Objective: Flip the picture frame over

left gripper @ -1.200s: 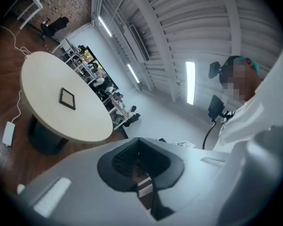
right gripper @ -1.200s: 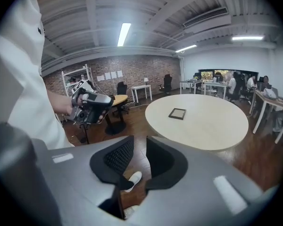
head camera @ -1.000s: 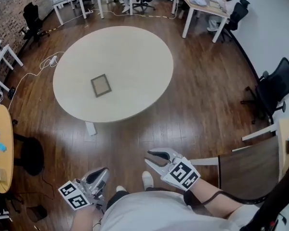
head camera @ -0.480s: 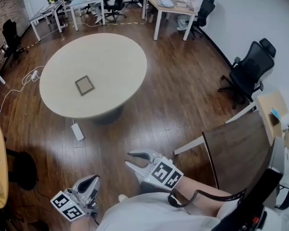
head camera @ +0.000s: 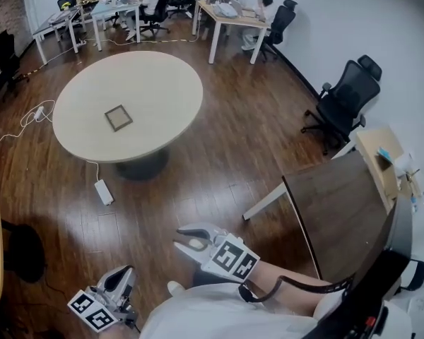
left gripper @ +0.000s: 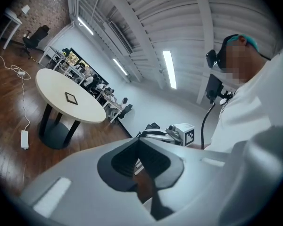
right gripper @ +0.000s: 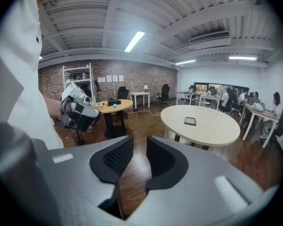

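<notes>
Resting on table (head camera: pixel 159 83) across floor (head camera: pixel 222 164), picture frame (head camera: pixel 118 118) (left claw (left gripper: pixel 138 157) closed, right claw (right gripper: pixel 139 149) parted)

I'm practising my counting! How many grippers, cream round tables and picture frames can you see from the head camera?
Grippers: 2 (left gripper, right gripper)
Cream round table: 1
Picture frame: 1
Total: 4

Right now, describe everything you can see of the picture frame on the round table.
The picture frame is small and nearly square, with a thin dark border around a pale greyish panel. It lies flat on the pale round table, near its middle, turned askew to the head view. Only the tabletop touches it. Which face is up is too small to tell.
</notes>
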### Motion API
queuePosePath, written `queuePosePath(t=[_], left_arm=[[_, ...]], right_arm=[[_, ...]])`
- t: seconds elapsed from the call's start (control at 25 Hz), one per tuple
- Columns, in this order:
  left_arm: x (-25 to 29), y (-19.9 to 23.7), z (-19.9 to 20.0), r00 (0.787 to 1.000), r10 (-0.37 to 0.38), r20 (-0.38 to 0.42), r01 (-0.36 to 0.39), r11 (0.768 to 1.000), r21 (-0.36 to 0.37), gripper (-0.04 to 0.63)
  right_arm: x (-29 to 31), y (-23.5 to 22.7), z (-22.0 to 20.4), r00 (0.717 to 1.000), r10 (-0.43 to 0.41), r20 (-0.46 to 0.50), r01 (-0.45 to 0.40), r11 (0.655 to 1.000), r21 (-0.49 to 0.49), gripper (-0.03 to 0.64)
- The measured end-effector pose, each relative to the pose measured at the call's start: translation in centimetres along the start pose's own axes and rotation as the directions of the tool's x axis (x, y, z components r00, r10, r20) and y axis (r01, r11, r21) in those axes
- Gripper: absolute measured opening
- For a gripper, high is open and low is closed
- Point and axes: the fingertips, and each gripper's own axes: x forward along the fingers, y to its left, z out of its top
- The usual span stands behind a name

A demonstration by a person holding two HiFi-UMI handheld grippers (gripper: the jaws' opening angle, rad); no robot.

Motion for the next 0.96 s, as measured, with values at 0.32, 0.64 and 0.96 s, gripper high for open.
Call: queuePosePath(t=[0.32, 0.64, 0.96], left_arm=[[-1.2, -0.2, -0.5, 1.000, -0.015, 0.015, 0.016, 1.000, -0.002, 0.000], [-0.9, -0.3, -0.5, 1.000, -0.024, 0.018, 0.023, 1.000, 0.008, 0.000], [-1.1, -0.3, -1.1, 0.999, -0.033, 0.016, 0.033, 0.999, 0.004, 0.000]], right_arm=[[0.2, 2.1, 0.1, 1.000, 0.005, -0.010, -0.005, 1.000, -0.031, 0.091], [-0.1, 1.9, 0.4, 1.000, -0.009, -0.012, 0.009, 0.999, -0.046, 0.087], [-0.4, 2.5, -0.1, 1.000, -0.020, -0.022, 0.019, 0.998, -0.053, 0.086]])
